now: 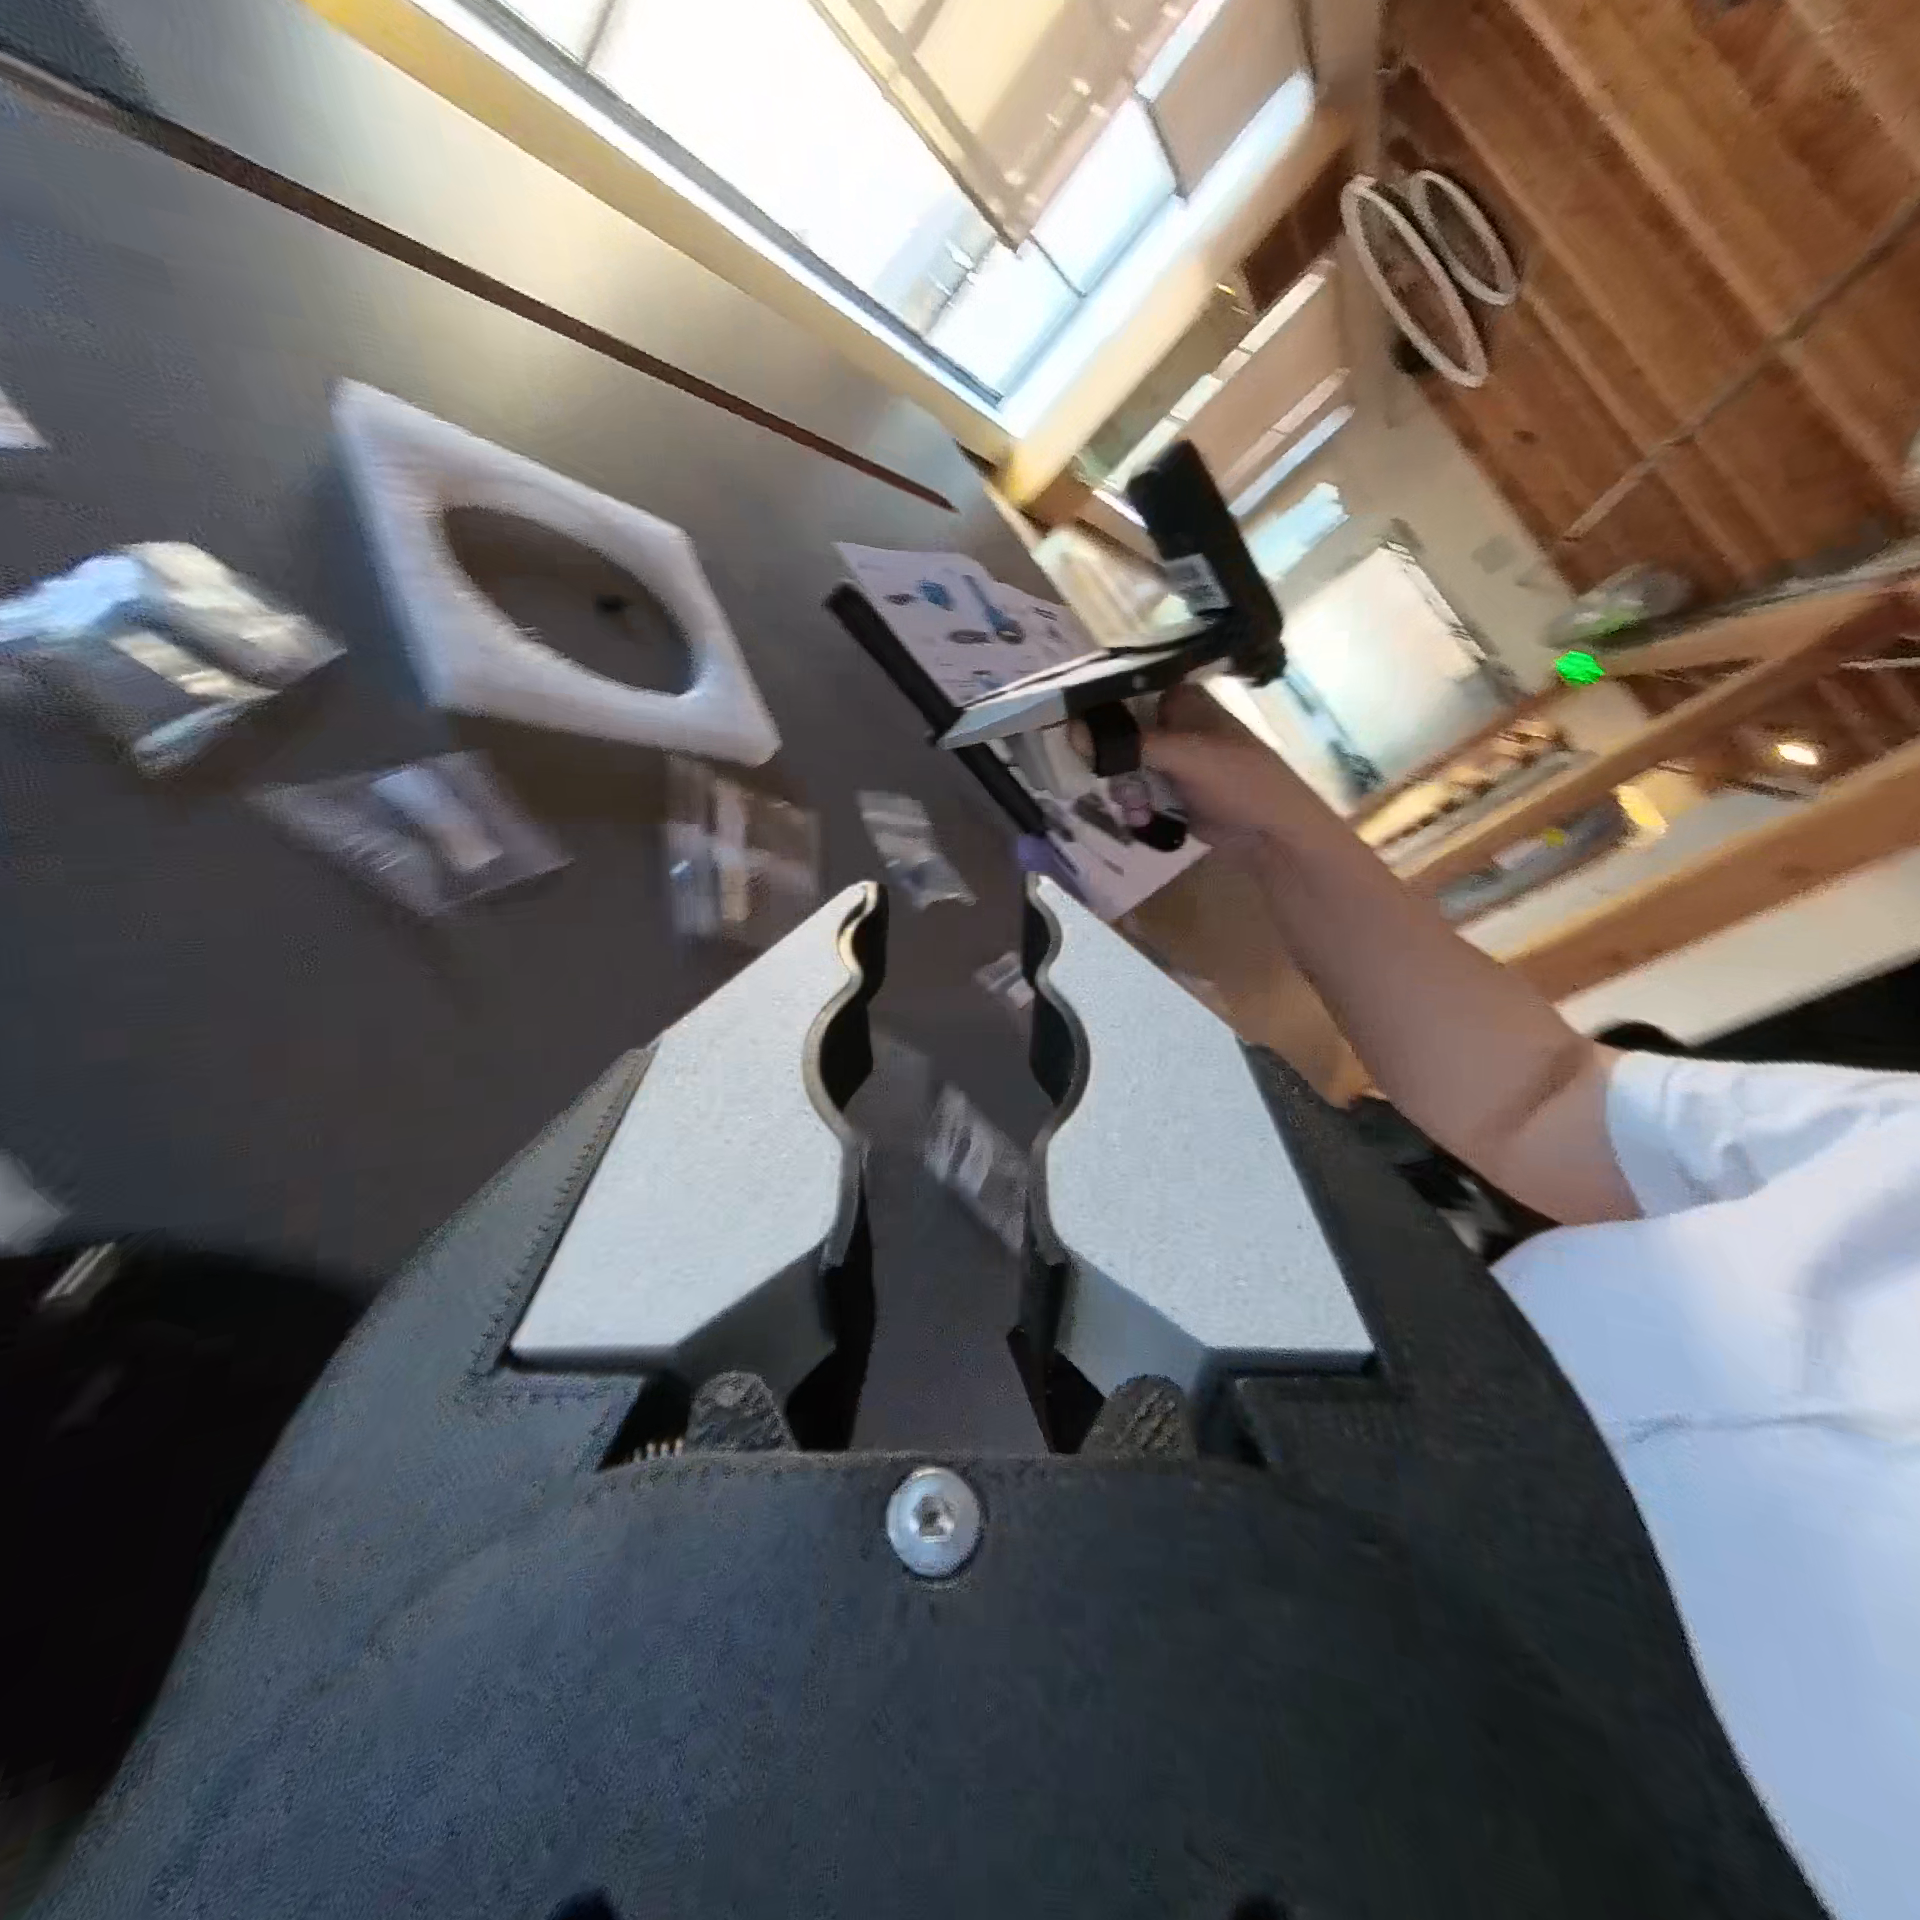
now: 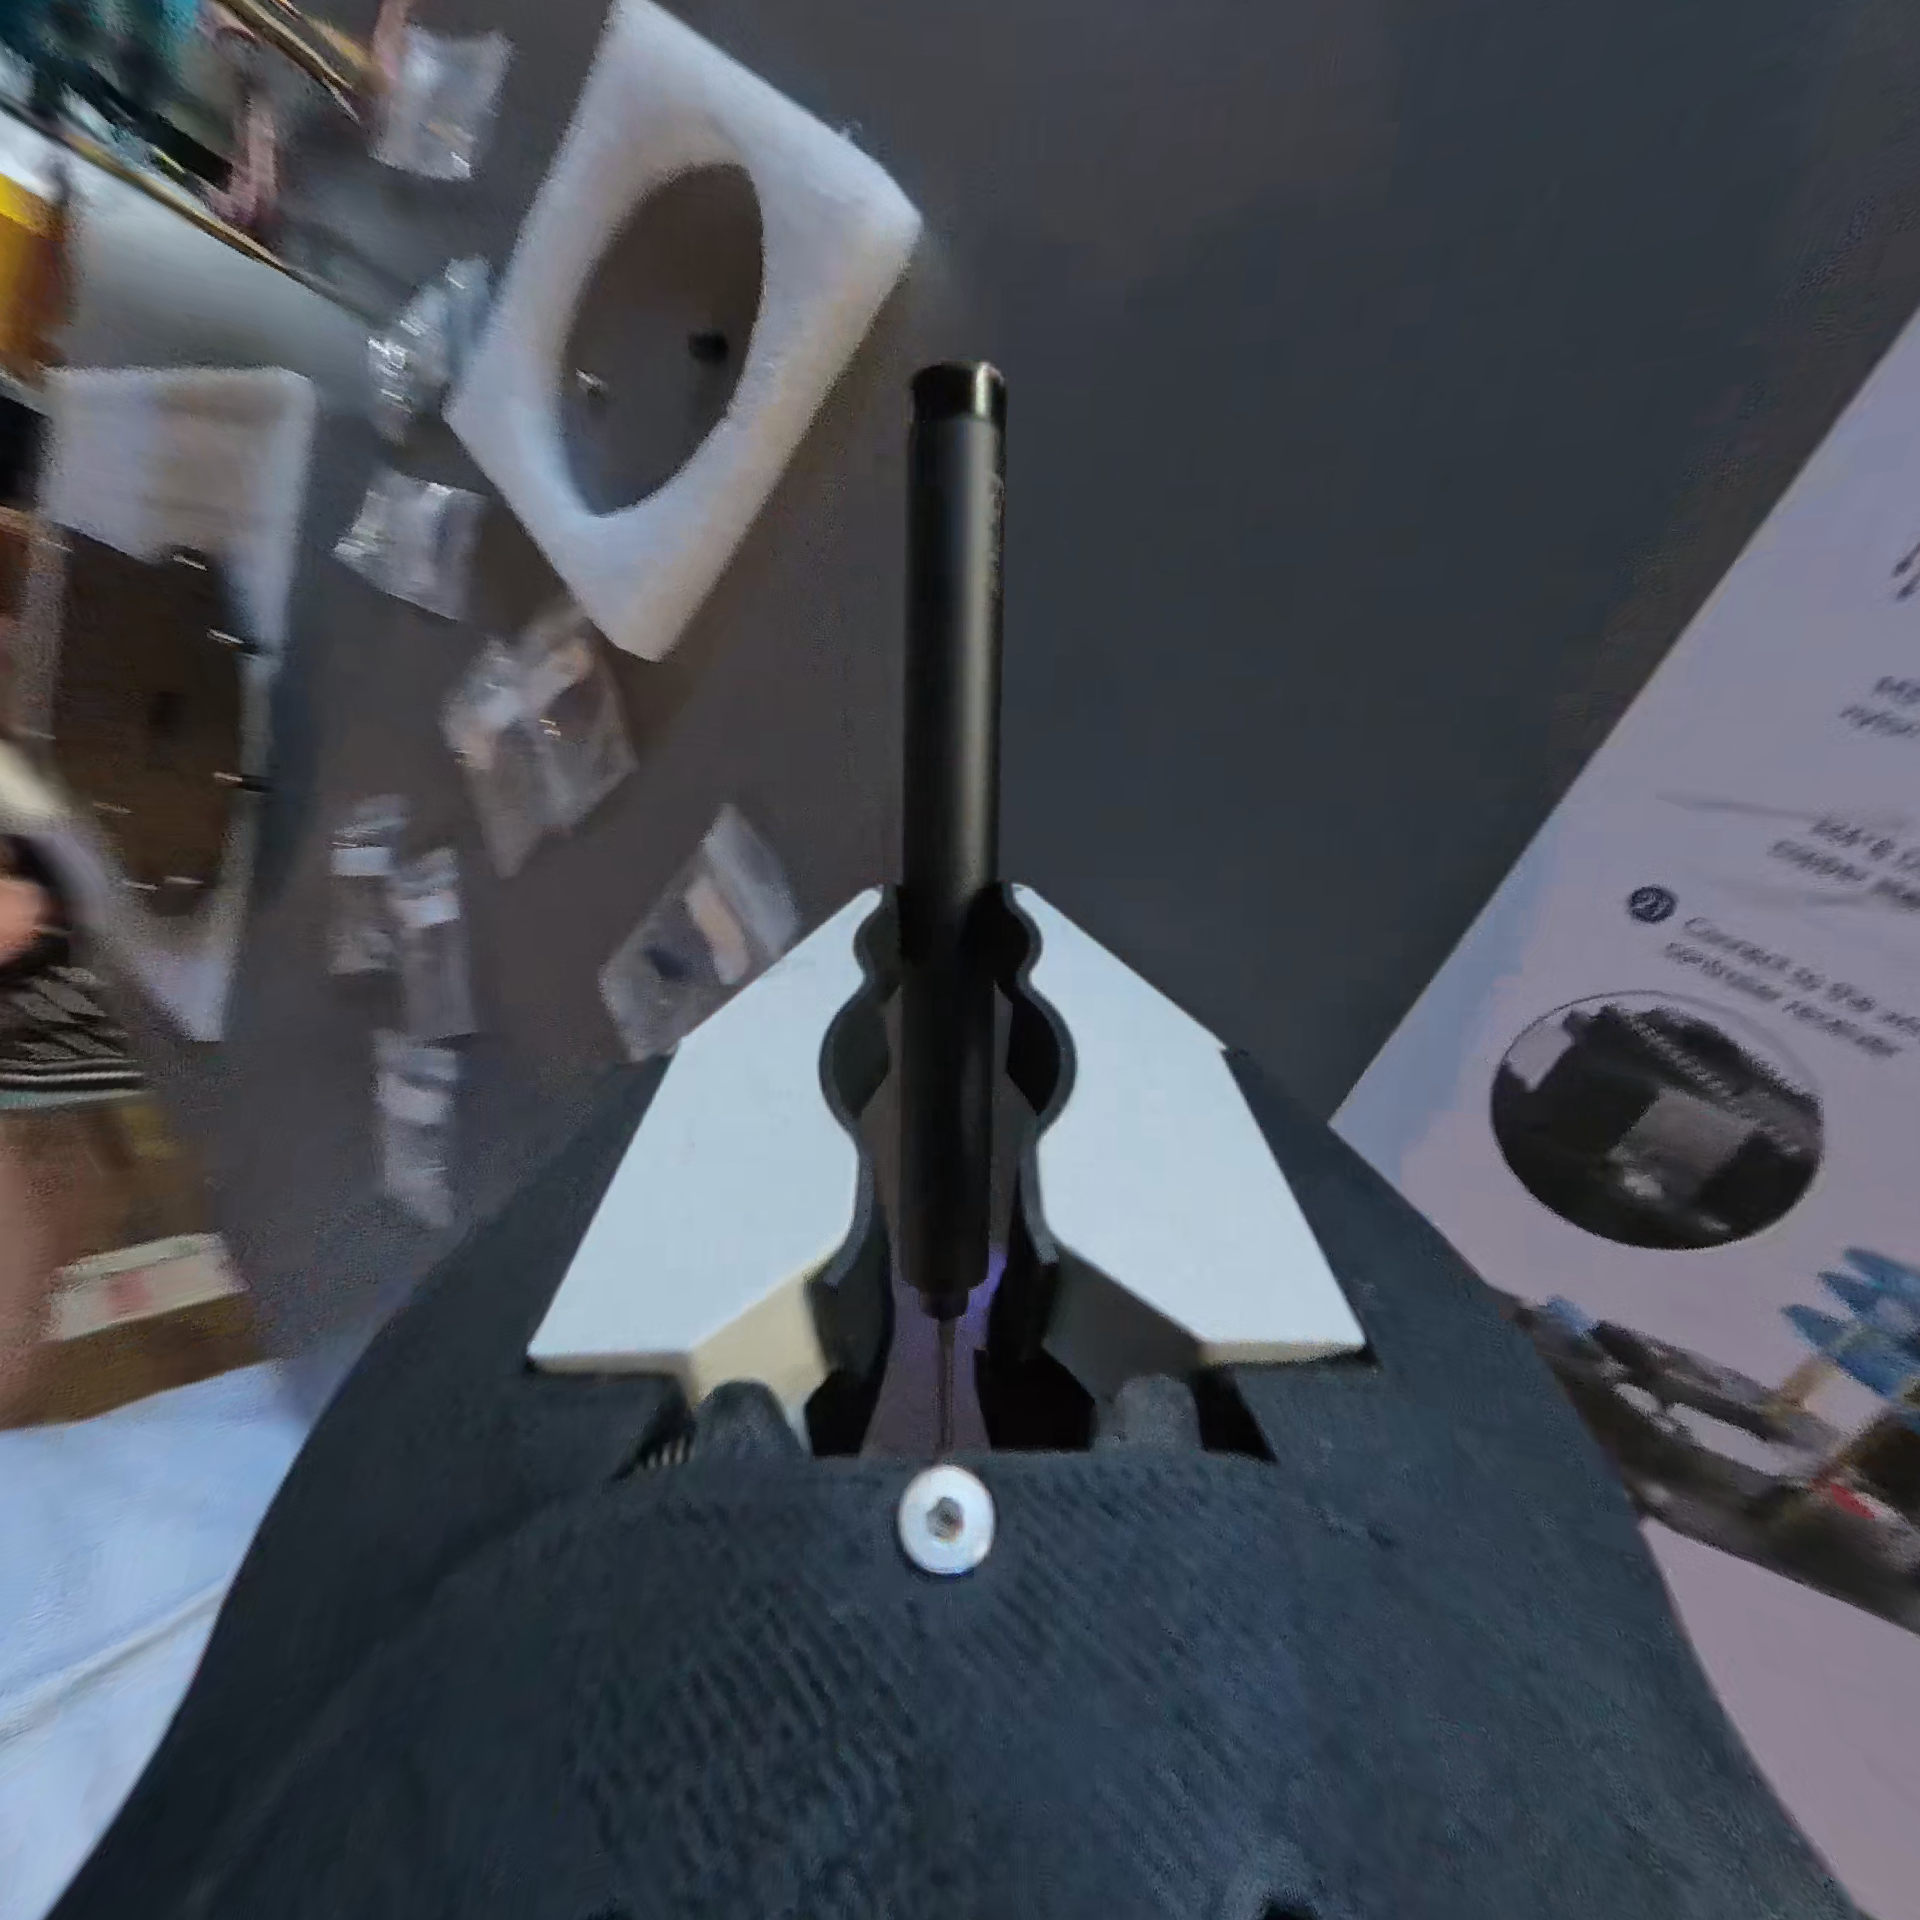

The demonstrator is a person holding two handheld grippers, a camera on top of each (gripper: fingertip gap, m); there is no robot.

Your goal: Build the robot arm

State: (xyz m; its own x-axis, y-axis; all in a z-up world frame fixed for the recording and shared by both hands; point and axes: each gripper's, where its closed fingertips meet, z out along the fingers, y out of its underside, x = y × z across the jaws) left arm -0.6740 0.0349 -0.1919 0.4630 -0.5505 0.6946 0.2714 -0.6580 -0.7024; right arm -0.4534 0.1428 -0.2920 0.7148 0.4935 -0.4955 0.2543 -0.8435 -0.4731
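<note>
My right gripper [image 2: 948,914] is shut on a slim black screwdriver [image 2: 951,727]. Its handle points away from the camera and its thin bit points back toward the gripper body. It hangs above the dark grey table [image 2: 1351,416]. In the left wrist view the right gripper [image 1: 961,732] shows farther off, held by a hand, with the black screwdriver [image 1: 914,686] across its fingers. My left gripper [image 1: 954,914] is open and empty, above small clear bags [image 1: 914,857] on the table [image 1: 260,935].
A white foam block with an oval hole [image 1: 540,582] [image 2: 675,343] lies on the table. Several small clear bags of parts [image 2: 540,748] are scattered beside it. A printed instruction sheet [image 2: 1714,935] lies at the right. A person's arm and white sleeve [image 1: 1714,1299] reach in. About 30 centimeters separates my left fingertips from my right.
</note>
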